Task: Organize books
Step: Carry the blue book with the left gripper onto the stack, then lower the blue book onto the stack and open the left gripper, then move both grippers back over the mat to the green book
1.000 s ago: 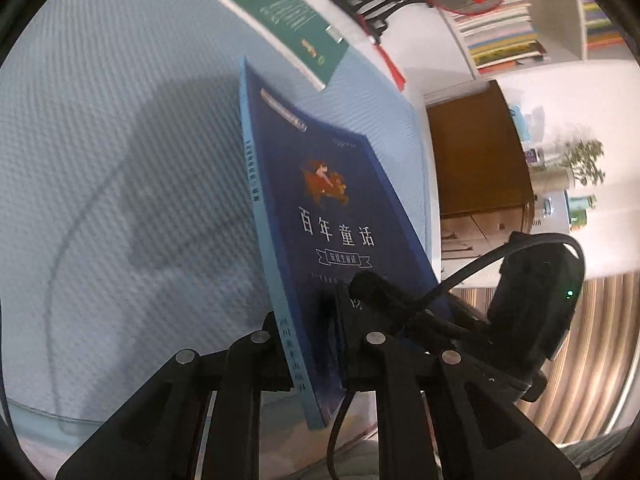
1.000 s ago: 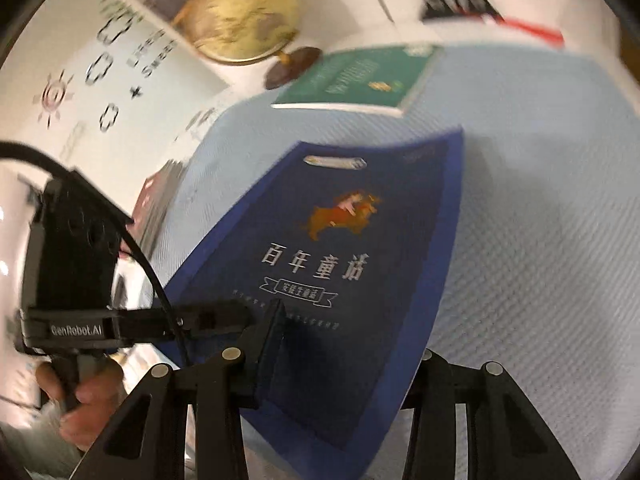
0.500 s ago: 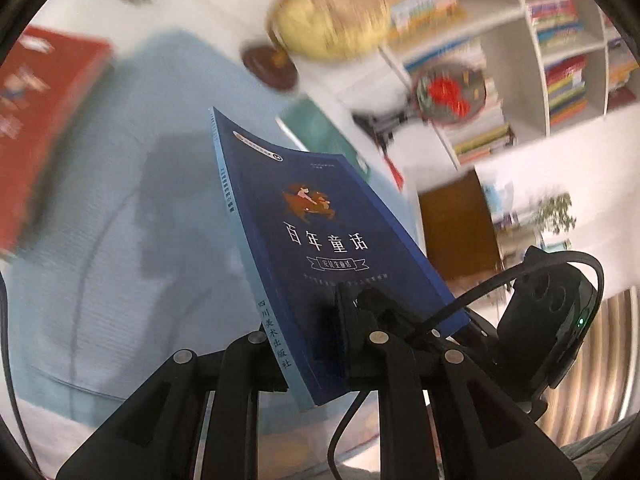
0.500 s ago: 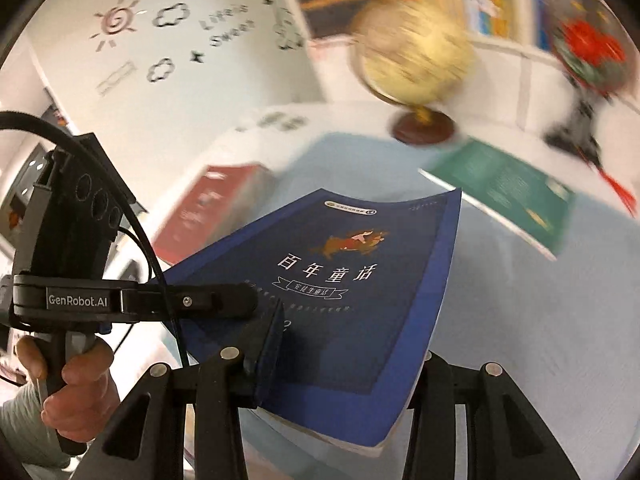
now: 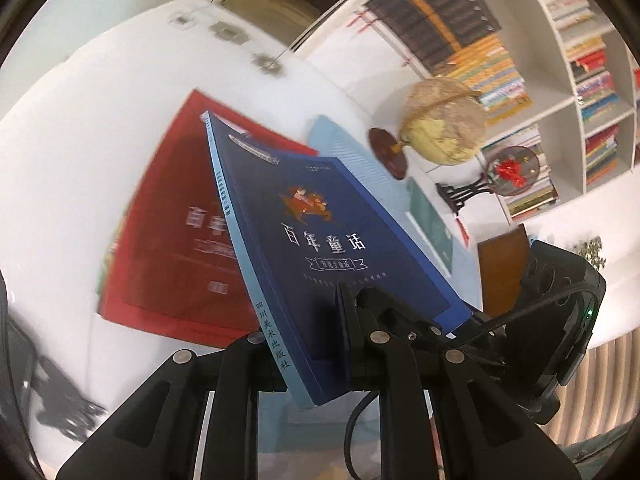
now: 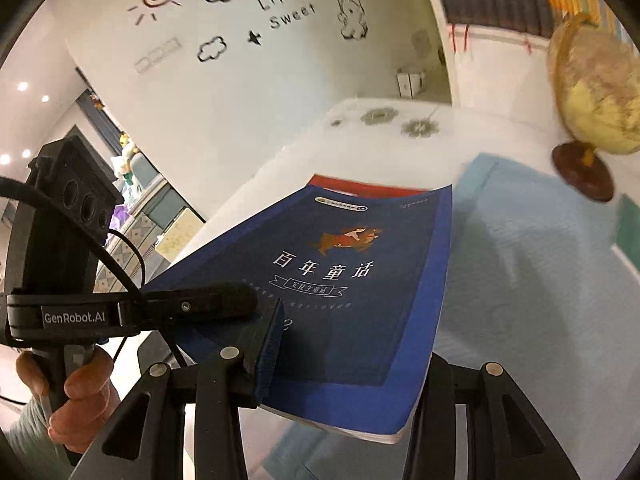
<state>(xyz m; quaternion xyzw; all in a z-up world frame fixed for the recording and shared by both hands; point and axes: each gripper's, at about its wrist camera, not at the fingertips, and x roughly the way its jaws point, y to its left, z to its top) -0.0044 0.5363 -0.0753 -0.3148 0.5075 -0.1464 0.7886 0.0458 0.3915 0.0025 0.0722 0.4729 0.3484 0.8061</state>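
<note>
A dark blue book (image 5: 320,240) with white Chinese title hangs in the air, tilted, held by both grippers. My left gripper (image 5: 308,344) is shut on its lower spine edge, one finger on the cover and one behind. In the right wrist view the blue book (image 6: 352,280) lies across my right gripper (image 6: 350,356), which is shut on it: one pad presses the cover and the other finger is hidden beneath. The left gripper (image 6: 248,304) and the hand holding it show at the left. A red book (image 5: 172,248) lies flat on the white table directly under the blue one; only its far edge shows as the red book (image 6: 360,186).
A light blue mat (image 5: 352,156) covers the table to the right, with a green book (image 5: 432,220) on it. A globe (image 5: 444,128) and a round red fan ornament (image 5: 508,170) stand behind. Full bookshelves (image 5: 580,80) line the wall. The white table (image 5: 80,140) extends left.
Both grippers have carried the blue book sideways off the blue mat to above the red book. The green book, globe and shelves have slid to the right of the views.
</note>
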